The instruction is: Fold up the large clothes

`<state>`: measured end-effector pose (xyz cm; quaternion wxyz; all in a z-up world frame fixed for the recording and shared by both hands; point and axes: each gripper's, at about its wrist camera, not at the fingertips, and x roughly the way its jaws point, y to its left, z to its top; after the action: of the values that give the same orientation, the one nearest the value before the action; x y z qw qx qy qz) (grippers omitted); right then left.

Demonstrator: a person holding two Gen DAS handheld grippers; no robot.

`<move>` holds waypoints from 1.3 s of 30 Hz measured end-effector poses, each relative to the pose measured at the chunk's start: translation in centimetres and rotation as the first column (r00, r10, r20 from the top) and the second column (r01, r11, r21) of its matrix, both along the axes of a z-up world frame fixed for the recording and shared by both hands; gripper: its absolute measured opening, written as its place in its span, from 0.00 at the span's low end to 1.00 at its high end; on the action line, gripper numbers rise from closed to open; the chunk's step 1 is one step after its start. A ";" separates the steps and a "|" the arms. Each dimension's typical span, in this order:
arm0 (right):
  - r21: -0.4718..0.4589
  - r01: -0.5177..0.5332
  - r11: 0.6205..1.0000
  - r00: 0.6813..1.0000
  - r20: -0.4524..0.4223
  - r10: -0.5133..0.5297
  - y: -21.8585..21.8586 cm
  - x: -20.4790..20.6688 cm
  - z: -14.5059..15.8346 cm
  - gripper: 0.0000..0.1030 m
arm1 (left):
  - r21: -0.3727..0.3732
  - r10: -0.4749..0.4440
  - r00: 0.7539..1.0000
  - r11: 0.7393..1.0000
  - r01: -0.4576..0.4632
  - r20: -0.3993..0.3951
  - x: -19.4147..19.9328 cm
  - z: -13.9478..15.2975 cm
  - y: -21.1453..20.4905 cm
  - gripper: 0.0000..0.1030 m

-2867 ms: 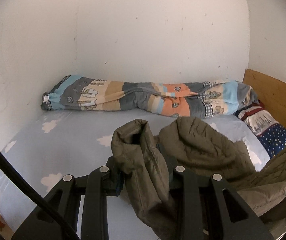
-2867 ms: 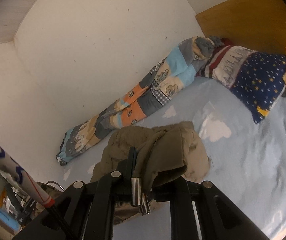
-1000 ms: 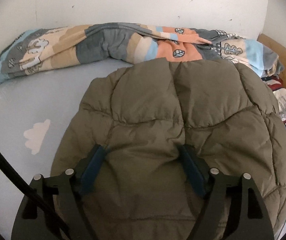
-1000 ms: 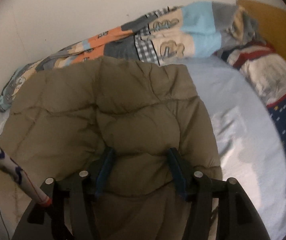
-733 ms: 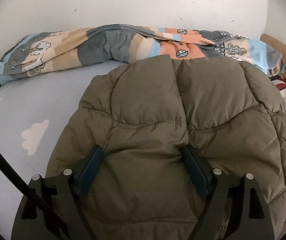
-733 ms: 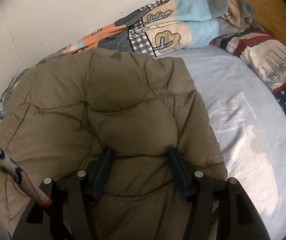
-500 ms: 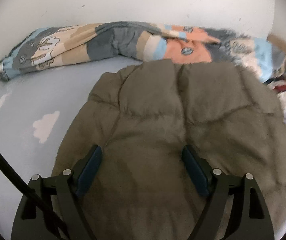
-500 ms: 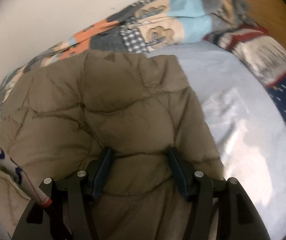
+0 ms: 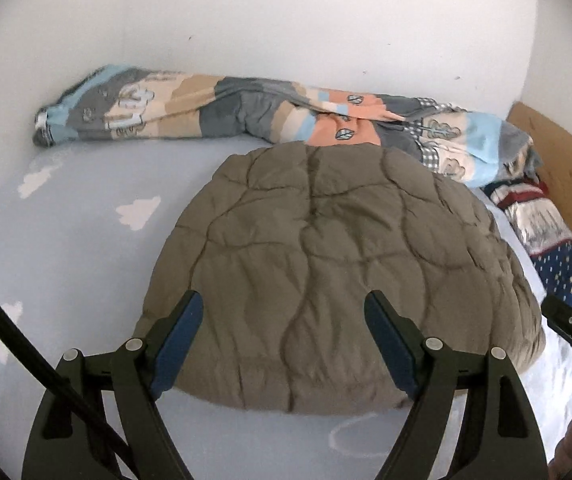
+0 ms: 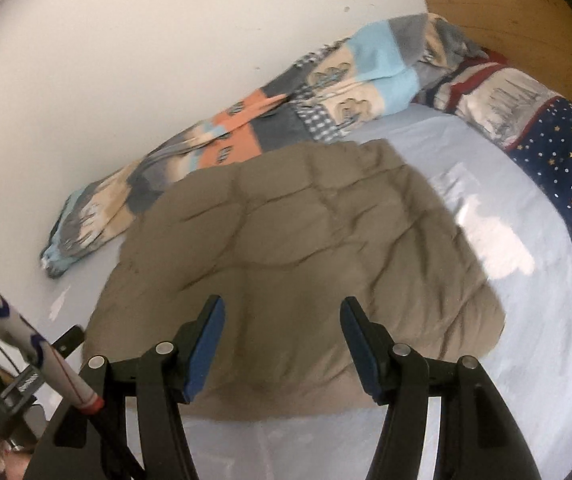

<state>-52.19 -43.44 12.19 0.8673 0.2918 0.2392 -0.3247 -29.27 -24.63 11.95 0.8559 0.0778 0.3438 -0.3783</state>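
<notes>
The jacket (image 9: 326,264) lay folded into a compact bundle on the bed (image 9: 66,248), both the left gripper (image 9: 284,338) and the right gripper (image 10: 282,344) spread wide and empty, so the folding looked finished.

A bed with a pale blue sheet (image 9: 86,248) printed with white clouds. An olive quilted jacket (image 9: 326,280) lies flat at its centre. A rolled patchwork quilt (image 9: 246,116) runs along the wall at 12 o'clock. 1 star-patterned pillow (image 10: 546,140) lies at 2 o'clock.
</notes>
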 end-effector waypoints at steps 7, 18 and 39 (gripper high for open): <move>-0.042 -0.059 0.997 0.996 -0.071 0.056 2.3 2.1 -1.6 0.63 | 0.055 -0.007 1.000 0.998 0.007 0.012 -0.6 -1.8 -1.0 0.80; -0.011 -0.027 1.000 0.991 -0.131 0.025 -1.3 4.6 -4.8 0.65 | 0.088 0.000 0.998 0.996 0.005 -0.060 1.3 -4.7 -4.1 0.80; -0.028 -0.087 0.996 0.963 -0.256 0.077 -1.8 6.9 -7.9 0.69 | 0.172 -0.007 0.999 0.985 0.015 -0.047 1.6 -6.2 -5.6 0.85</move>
<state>-45.27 -45.24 4.32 0.8476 0.2204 0.3543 -0.3279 -27.63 -30.20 5.77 0.8356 0.1448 0.3945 -0.3537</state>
